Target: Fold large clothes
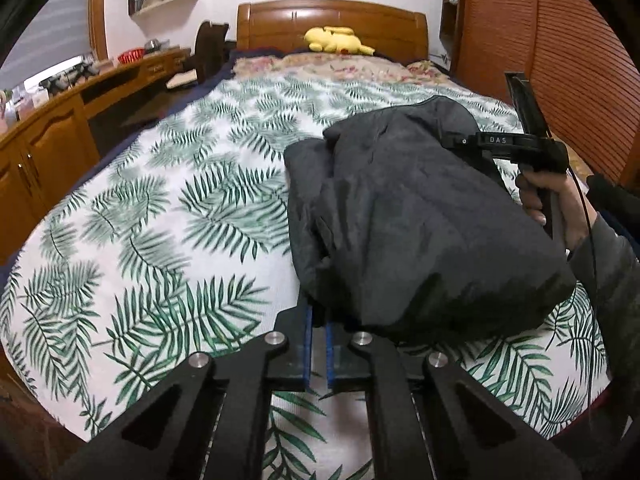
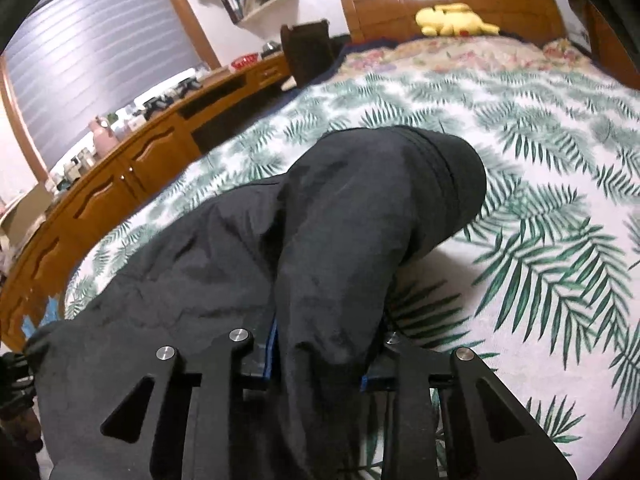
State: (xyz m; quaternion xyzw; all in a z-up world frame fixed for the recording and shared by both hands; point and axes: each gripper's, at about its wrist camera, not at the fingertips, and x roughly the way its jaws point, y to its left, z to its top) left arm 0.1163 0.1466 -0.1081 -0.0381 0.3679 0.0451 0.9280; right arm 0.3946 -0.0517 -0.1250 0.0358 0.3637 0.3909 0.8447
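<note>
A: Fingers first. Your left gripper (image 1: 318, 354) is pinched almost shut, blue pads nearly touching. Its tips run in under the near left edge of the dark garment (image 1: 420, 216), so it looks clamped on a thin bit of hem, though the contact itself is hidden under the cloth.

B: And the right?

A: Your right gripper (image 2: 320, 364) is part closed on a thick roll of the same dark garment (image 2: 320, 240). Cloth fills the gap, blue pads on both sides of it. Counts as gripped.

B: Where's the garment relative to the fingers?

A: On the leaf-print bedspread (image 1: 180, 220). From your left fingers it lies ahead and to the right, bulging up over the tips. From your right fingers it runs straight ahead, and a flatter part spreads off to the left. Long axis goes away from you, along the pointing line of both grippers, toward the headboard (image 1: 332, 20).

B: Which hand's nearer?

A: Both sit at the near end. In the left view the right gripper (image 1: 516, 144) shows beyond the far right side of the bundle, held in the person's hand (image 1: 548, 204). So you're holding the near edge at two points, one each side.

B: Next move?

A: My guess: carry the near edge forward along that axis and lay it over the far end. Keep the hands level, otherwise the fold skews.

B: Risk?

A: Left grip looks thin. Could slip.
</note>
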